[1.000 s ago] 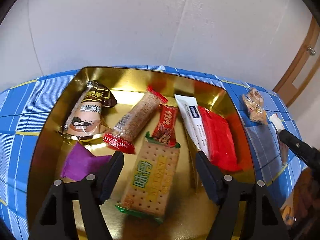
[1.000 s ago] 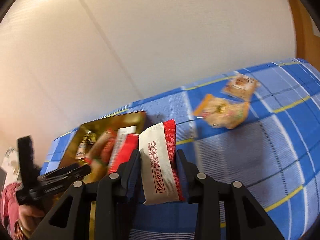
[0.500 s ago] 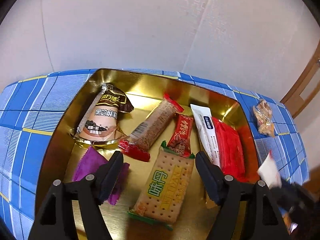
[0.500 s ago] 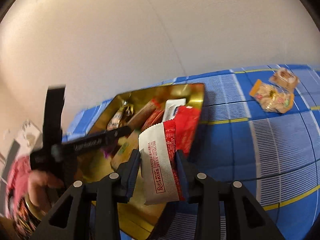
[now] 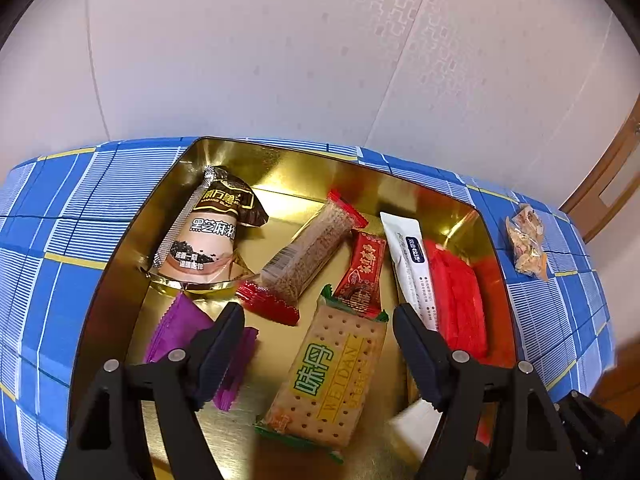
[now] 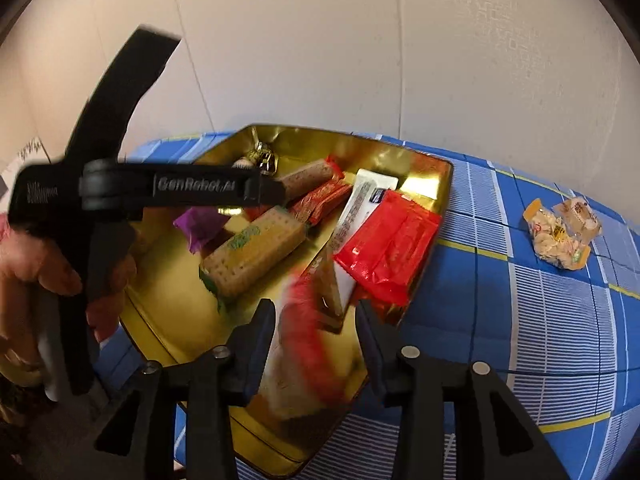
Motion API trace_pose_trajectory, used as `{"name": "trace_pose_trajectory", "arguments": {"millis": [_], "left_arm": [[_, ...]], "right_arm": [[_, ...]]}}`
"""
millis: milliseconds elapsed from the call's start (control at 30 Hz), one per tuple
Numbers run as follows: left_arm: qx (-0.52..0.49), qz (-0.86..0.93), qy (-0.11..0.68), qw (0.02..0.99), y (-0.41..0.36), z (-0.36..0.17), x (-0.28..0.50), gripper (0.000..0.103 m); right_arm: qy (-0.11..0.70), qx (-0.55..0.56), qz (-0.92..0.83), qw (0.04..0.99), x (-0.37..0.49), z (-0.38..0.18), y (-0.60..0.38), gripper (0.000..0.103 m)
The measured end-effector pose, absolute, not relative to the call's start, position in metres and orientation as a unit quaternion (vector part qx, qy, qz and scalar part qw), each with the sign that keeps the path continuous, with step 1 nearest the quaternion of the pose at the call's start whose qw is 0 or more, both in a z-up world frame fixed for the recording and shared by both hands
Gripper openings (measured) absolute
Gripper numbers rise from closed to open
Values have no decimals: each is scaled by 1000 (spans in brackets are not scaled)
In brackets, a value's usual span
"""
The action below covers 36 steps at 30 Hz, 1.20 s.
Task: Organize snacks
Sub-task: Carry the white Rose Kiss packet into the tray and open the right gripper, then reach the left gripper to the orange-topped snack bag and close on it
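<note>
Snacks: your packets lie in the gold tin, which sits on the blue checked cloth.
Tin: shiny metal, rounded corners, mirror-like walls; your right view shows its near rim.
Cloth: woven-looking plaid with white and yellow lines.
Left gripper: your jaws stand wide over the tin with nothing between the pads; a hand holding it shows only in your right view.
Right gripper: your jaws have just been opening; the red-and-white sachet is a blur between them, and the pads look clear of it.
Cracker pack: flat rectangle, dotted biscuit print, green crimped ends.
Sesame bag: puffy, glossy, brown top.
Red pouch: crinkled foil against the tin's right wall.
Grain bar: long clear wrap, red ends.
Purple wrapper: matte, zigzag edge, partly behind your left finger.
Loose packets: two clear bags on the cloth, well apart from the tin; your left view shows only one distinctly.
</note>
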<state>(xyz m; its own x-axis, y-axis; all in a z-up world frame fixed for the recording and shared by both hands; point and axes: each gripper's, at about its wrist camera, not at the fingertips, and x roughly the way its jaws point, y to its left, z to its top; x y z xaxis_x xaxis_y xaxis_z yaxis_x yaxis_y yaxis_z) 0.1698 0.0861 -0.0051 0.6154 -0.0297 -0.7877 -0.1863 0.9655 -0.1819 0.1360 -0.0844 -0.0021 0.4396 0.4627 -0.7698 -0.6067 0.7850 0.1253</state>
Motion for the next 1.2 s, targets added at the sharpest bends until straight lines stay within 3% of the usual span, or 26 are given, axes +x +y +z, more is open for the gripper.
{"name": "trace_pose_trajectory", "arguments": {"millis": [467, 833, 1200], "left_arm": [[-126, 17, 438, 890, 69, -5, 171, 81], [-128, -13, 430, 894, 51, -3, 172, 85], [-138, -77, 409, 899, 17, 4, 168, 92]], "right_arm": [[413, 56, 244, 876, 168, 9, -145, 42], [439, 88, 168, 878, 188, -9, -186, 42], [416, 69, 77, 904, 252, -15, -247, 42]]}}
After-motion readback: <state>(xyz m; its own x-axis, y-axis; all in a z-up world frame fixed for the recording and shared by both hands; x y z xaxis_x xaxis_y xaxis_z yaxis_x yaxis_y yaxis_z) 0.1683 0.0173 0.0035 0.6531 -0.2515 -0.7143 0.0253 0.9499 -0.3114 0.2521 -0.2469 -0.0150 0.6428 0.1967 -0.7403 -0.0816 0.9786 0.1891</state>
